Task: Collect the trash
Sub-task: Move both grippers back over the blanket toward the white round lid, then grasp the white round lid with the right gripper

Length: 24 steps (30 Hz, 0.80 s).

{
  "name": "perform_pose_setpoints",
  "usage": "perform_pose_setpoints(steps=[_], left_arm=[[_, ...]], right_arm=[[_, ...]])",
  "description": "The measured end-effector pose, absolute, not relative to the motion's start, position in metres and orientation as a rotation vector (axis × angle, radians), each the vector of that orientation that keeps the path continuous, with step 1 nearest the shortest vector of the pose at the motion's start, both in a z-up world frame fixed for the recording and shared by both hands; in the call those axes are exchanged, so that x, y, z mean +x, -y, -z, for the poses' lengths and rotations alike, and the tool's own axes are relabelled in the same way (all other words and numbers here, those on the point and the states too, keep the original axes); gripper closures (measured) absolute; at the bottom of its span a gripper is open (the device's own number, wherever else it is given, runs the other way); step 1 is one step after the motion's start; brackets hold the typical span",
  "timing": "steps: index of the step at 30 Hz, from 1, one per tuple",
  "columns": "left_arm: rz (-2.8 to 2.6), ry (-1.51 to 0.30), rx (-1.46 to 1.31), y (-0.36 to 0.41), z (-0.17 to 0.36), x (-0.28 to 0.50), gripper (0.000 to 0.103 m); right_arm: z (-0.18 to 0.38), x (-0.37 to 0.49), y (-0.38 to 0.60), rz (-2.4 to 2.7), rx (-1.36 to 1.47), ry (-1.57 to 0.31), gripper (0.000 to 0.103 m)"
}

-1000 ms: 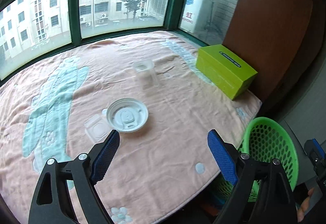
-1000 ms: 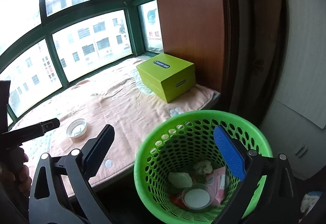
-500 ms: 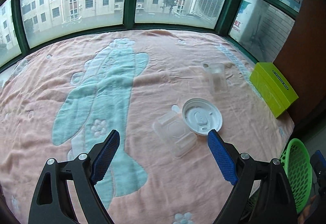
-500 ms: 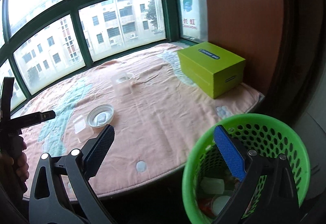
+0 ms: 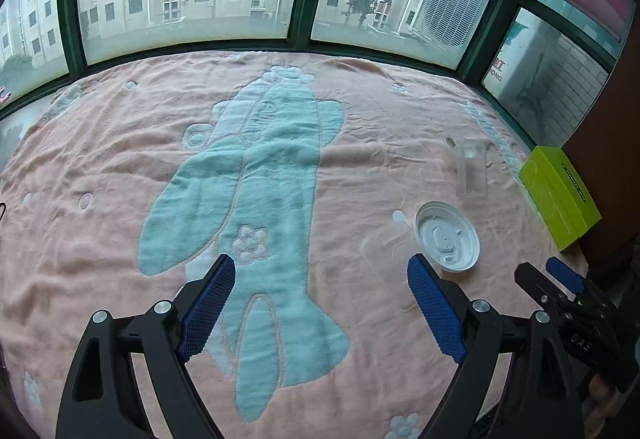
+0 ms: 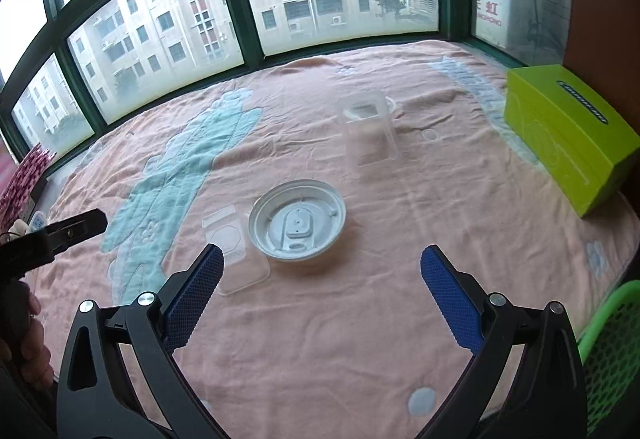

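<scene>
Lid (image 6: pixel 297 226) lay on blanket (image 6: pixel 360 319) ahead of right gripper (image 6: pixel 320 295), between wide-spread jaws, untouched. Clear tray (image 6: pixel 234 249) touched lid's left edge. Left gripper (image 5: pixel 320 303) hovered wide, empty, lid beyond its right finger. Only right view showed basket (image 6: pixel 608 351) rim; box (image 6: pixel 568 135) far right.

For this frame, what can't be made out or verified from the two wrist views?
- Green basket: cut off by the right wrist view's lower right edge; its contents are out of sight. It is absent from the left wrist view.
- Clear tray beside the white lid: its near corner is hidden behind a finger of the right gripper.
- Taller clear container: too transparent to tell whether it is empty.
- Green box: label too small to read.
</scene>
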<state>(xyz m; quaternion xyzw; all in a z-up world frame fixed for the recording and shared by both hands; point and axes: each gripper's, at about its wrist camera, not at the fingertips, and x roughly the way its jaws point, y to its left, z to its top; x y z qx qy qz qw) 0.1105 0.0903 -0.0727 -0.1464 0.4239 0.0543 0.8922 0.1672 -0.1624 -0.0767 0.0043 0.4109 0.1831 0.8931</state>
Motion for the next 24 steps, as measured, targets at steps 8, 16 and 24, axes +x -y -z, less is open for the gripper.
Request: perform_pose_setpoints(steps=[8,16,24], left_arm=[[-0.127,-0.902,-0.345,-0.111,0.086,0.11,0.018],[-0.136,-0.918,-0.386,-0.126,0.096,0.111,0.018],[-0.137,-0.933,-0.403,-0.131,0.104,0.113,0.018]], right_arm=[[0.11,0.22,0.122,-0.344,-0.031,-0.947,0.005],[0.134,0.246,0.108,-0.302,-0.043,-1.002,0.005],[0.147,0.259,0.099,-0.277,-0.051,-1.04,0.005]])
